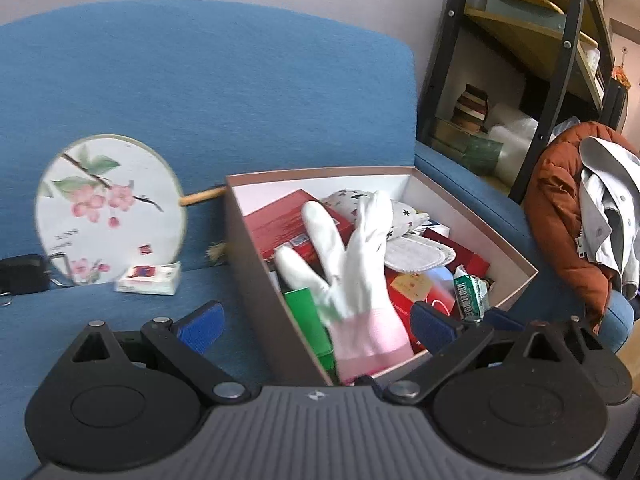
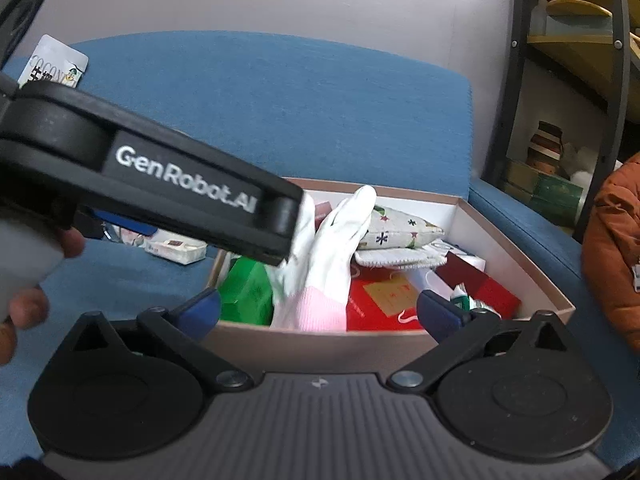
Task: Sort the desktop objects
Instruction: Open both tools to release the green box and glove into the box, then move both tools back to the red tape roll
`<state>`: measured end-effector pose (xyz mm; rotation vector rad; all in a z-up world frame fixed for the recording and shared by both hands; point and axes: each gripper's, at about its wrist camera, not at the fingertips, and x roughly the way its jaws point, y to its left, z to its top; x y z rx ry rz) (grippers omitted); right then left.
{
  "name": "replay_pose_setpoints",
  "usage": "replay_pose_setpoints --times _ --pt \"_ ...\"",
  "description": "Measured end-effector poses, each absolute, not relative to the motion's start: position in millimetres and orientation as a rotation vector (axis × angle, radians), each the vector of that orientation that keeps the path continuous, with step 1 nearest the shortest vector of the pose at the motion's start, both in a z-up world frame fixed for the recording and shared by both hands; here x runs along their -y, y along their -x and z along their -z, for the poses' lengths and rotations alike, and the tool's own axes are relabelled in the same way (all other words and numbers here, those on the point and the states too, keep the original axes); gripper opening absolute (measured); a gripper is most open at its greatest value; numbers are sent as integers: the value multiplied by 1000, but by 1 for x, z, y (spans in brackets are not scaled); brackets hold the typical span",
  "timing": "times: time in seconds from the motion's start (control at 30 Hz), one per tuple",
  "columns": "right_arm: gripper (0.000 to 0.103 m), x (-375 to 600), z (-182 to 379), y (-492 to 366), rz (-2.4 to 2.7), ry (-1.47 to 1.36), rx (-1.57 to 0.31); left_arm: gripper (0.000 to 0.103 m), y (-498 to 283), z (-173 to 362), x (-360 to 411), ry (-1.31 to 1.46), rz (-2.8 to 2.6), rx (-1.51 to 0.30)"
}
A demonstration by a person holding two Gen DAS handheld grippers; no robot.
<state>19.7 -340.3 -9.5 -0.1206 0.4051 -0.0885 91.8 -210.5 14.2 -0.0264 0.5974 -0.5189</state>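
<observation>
Both claws are spread wide and gripping nothing as far as I can see. The left claw [image 1: 316, 322] hangs right over the near corner of the box [image 1: 256, 280], blue pads apart, with the white and pink glove [image 1: 352, 280] sitting between them in its view. It looks like the glove is just lying in the box on top of the other stuff, no pad touching it, though the cuff end runs under the claw body so I can't be totally sure. The right claw [image 2: 318, 312] is released too, pads well apart, hovering at the near wall of the box, with the left tool's black body cutting across its view.

Progress-wise I'd say it's well along but not finished. The box is already packed: a red box [image 1: 288, 220], a green package [image 1: 308, 320], a patterned pouch [image 1: 400, 212], a toothpaste tube [image 1: 470, 292] and some more red cartons.

Still out on the blue sofa seat [image 1: 120, 320], which is the "desk" here: a round painted fan [image 1: 110, 208] leaning on the backrest, a small tissue pack [image 1: 148, 278] just in front of it, and a black thing [image 1: 22, 274] at the far left edge that I can't identify. So my guess is those are what's left to go in.
</observation>
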Motion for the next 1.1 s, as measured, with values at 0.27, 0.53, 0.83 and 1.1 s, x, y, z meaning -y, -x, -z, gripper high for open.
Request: replay_pose_setpoints --times 0.27,0.53,0.83,1.1 --pt "101 316 9 6 68 117 -436 102 -68 -19 195 -19 462 -614" --pt "101 303 -2 26 83 88 -444 102 -50 -27 177 8 465 -610" --pt "101 261 -5 37 -25 105 -441 102 -28 -14 115 63 411 -631" --pt "101 194 10 23 -195 167 -467 101 -42 11 16 166 234 -653"
